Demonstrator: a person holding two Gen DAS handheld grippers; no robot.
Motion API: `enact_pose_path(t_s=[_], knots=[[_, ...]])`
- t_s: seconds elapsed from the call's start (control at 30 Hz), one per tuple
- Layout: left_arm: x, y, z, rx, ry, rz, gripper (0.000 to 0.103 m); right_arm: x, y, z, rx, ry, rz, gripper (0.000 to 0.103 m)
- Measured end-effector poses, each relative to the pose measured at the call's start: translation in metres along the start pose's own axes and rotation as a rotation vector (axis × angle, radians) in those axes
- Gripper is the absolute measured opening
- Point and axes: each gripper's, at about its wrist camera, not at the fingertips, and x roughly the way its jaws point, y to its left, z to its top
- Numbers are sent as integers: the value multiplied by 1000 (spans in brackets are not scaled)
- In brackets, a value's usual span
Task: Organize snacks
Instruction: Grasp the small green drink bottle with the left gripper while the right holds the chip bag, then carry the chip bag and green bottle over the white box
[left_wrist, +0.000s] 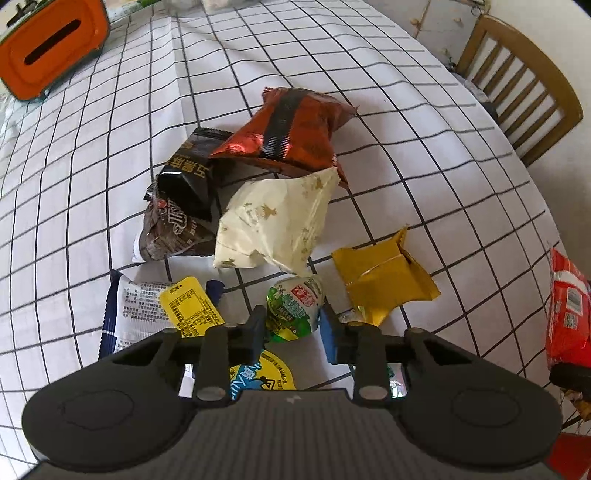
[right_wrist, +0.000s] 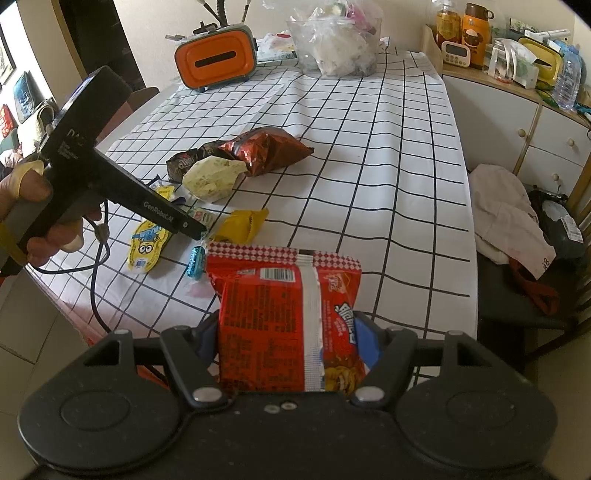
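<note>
My left gripper (left_wrist: 293, 326) is open low over a pile of snacks, its jaws either side of a green and white jelly cup (left_wrist: 295, 308). Around it lie a cream packet (left_wrist: 275, 221), a gold packet (left_wrist: 384, 282), a red-brown bag (left_wrist: 291, 129), a dark brown packet (left_wrist: 177, 221), a white and blue packet (left_wrist: 142, 308) and a yellow snack (left_wrist: 190, 306). My right gripper (right_wrist: 288, 332) is shut on a red noodle packet (right_wrist: 280, 317), held above the table's near edge. The left gripper (right_wrist: 201, 230) shows in the right wrist view.
An orange tissue box (right_wrist: 216, 61) and a clear bag of items (right_wrist: 338, 44) stand at the far end of the checked tablecloth (right_wrist: 388, 166). A wooden chair (left_wrist: 517, 85) and a cabinet (right_wrist: 517, 118) with bottles flank the table. A yellow minion packet (right_wrist: 147, 245) lies near the edge.
</note>
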Motion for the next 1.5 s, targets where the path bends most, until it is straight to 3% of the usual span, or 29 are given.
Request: enact_pose_path(t_s=[0.47,0.93,1.13,1.5], knots=[[-32,17,-7,-105,-75,-54,23,-22,10,0,-16,-34,-3,71],[-109,11,-18,-111,-232,-88,23,-69,27,2,-41,-109,23,71],[-148,1,-51,-79,-280,-80,24,-94,54,-1,-126,-124,70,71],[-187,-18,-137,-78,-271,-27,24,-107,105,-29,-235,-61,150,71]])
